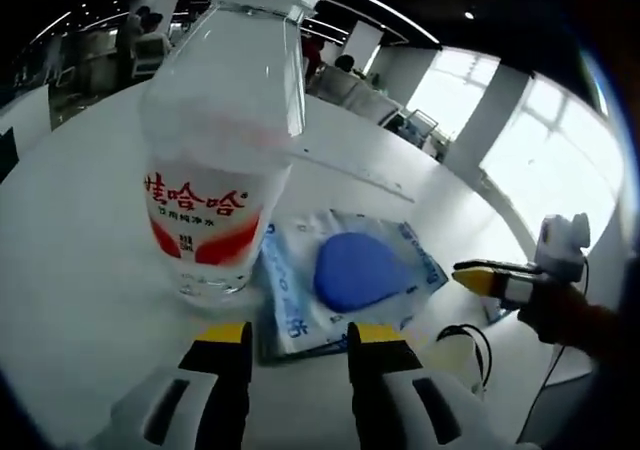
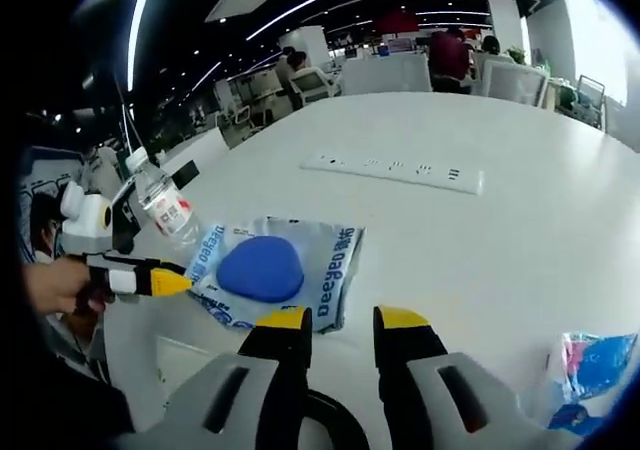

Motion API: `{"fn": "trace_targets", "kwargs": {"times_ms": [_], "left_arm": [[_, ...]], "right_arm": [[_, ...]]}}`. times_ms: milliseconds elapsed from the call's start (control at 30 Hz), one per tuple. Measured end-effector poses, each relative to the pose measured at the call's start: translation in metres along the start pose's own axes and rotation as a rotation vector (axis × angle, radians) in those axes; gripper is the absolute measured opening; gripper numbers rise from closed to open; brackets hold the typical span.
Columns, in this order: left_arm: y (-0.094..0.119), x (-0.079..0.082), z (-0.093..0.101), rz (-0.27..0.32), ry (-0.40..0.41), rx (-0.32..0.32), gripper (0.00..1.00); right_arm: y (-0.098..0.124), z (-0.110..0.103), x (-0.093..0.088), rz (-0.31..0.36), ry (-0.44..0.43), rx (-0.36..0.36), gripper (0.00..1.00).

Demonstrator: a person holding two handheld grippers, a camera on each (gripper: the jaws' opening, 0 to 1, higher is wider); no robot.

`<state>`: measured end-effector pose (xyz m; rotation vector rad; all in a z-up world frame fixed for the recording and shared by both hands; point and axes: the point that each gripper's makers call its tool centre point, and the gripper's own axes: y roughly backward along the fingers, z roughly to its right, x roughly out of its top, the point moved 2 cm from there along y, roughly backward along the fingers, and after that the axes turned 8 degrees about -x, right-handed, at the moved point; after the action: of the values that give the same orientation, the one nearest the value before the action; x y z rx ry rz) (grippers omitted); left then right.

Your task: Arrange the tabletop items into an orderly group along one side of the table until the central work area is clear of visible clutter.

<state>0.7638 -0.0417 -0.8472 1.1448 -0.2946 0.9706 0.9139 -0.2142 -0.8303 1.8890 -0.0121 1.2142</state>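
Observation:
A clear water bottle (image 1: 215,140) with a red and white label stands upright on the white table (image 1: 70,270), close ahead and left of my left gripper (image 1: 298,342). Its jaws are open, with nothing held; the near edge of a flat wipes packet (image 1: 345,280) with a blue oval lid lies just past them. My right gripper (image 1: 490,278) comes in from the right, beside that packet. In the right gripper view, my right gripper (image 2: 342,322) is open just short of the wipes packet (image 2: 275,265). The bottle (image 2: 165,208) stands behind the left gripper (image 2: 150,278).
A white power strip (image 2: 395,170) lies across the table beyond the packet. A small blue and pink packet (image 2: 590,365) lies at the near right. A black cable (image 1: 470,345) curls by the table edge. Chairs, desks and people are far behind.

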Motion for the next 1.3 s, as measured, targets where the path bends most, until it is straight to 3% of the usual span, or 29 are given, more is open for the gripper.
{"fn": "trace_targets", "kwargs": {"times_ms": [467,733,867,1300], "left_arm": [[-0.005,-0.004,-0.008,-0.011,0.044,0.006,0.23],[-0.005,-0.006,-0.010,-0.017,0.057,0.012,0.15],[-0.003,-0.006,-0.011,-0.008,0.066,0.011,0.07],[-0.003,-0.006,-0.008,-0.015,0.002,0.000,0.04]], "right_arm": [[-0.017,-0.012,-0.008,-0.037,-0.033,0.011,0.15],[-0.020,-0.008,-0.010,-0.046,-0.027,-0.013,0.04],[-0.018,-0.010,-0.011,-0.048,-0.025,-0.009,0.03],[-0.018,-0.011,-0.012,-0.039,0.001,-0.008,0.00]]}}
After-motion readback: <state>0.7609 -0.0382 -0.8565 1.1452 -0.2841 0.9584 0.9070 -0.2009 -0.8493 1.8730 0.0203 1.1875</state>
